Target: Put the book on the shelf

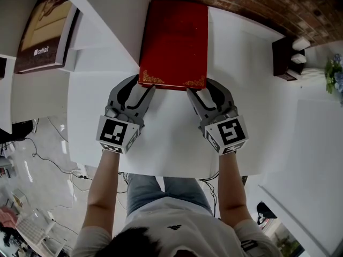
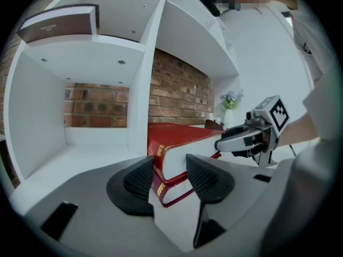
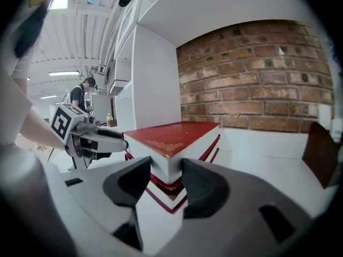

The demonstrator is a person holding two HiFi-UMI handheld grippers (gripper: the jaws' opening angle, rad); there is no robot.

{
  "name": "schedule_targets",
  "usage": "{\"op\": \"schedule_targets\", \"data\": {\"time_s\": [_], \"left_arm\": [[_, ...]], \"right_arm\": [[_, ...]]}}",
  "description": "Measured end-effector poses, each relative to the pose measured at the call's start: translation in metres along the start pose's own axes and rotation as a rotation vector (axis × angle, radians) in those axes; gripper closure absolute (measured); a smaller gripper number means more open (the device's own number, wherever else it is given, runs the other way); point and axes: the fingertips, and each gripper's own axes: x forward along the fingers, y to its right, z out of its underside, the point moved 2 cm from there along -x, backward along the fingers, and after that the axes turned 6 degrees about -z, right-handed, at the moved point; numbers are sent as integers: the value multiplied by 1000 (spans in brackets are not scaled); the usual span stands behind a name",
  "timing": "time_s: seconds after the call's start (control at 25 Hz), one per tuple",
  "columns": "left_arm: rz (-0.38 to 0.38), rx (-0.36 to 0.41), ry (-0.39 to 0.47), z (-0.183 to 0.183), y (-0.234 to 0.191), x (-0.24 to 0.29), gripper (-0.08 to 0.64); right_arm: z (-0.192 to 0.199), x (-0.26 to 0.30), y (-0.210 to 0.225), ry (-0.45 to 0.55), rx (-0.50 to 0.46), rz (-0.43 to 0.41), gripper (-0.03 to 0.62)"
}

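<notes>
A red book (image 1: 174,42) with gold corner ornaments lies flat on the white surface (image 1: 161,143), its far end towards the brick wall. My left gripper (image 1: 142,90) has its pads against the near left corner, spine side and page edge (image 2: 182,138). My right gripper (image 1: 199,88) grips the near right corner (image 3: 177,135) the same way. Both stay low, just in front of me. Under the book a darker red shape shows in both gripper views; whether it is a second book or a reflection I cannot tell.
A white shelf unit stands left of the book, its upright divider (image 1: 107,15) beside the spine and an open compartment (image 2: 96,138) behind. A brown book (image 1: 43,31) lies on a shelf board. A dark wooden holder (image 1: 286,58) and flowers (image 1: 335,74) sit at the right.
</notes>
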Motion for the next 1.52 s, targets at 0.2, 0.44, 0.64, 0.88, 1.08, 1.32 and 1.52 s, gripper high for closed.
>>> {"op": "schedule_targets", "data": {"time_s": [0.2, 0.44, 0.64, 0.88, 1.08, 1.32, 1.52], "left_arm": [[-3, 2, 21, -13, 4, -7, 374], [13, -11, 37, -28, 12, -20, 380], [37, -6, 62, -47, 25, -33, 383], [54, 2, 103, -68, 35, -47, 383], [72, 27, 140, -86, 45, -61, 385], [86, 45, 182, -106, 53, -83, 387], [110, 52, 212, -118, 53, -110, 387]], "right_arm": [[-14, -9, -5, 36, -12, 13, 417], [-30, -28, -11, 74, -10, 43, 423], [-49, -51, -19, 109, -23, 75, 426], [-66, -73, -28, 139, -36, 109, 430], [-78, -92, -37, 164, -33, 136, 432], [-93, -113, -55, 196, -25, 160, 433], [-108, -125, -81, 207, -44, 190, 434]]}}
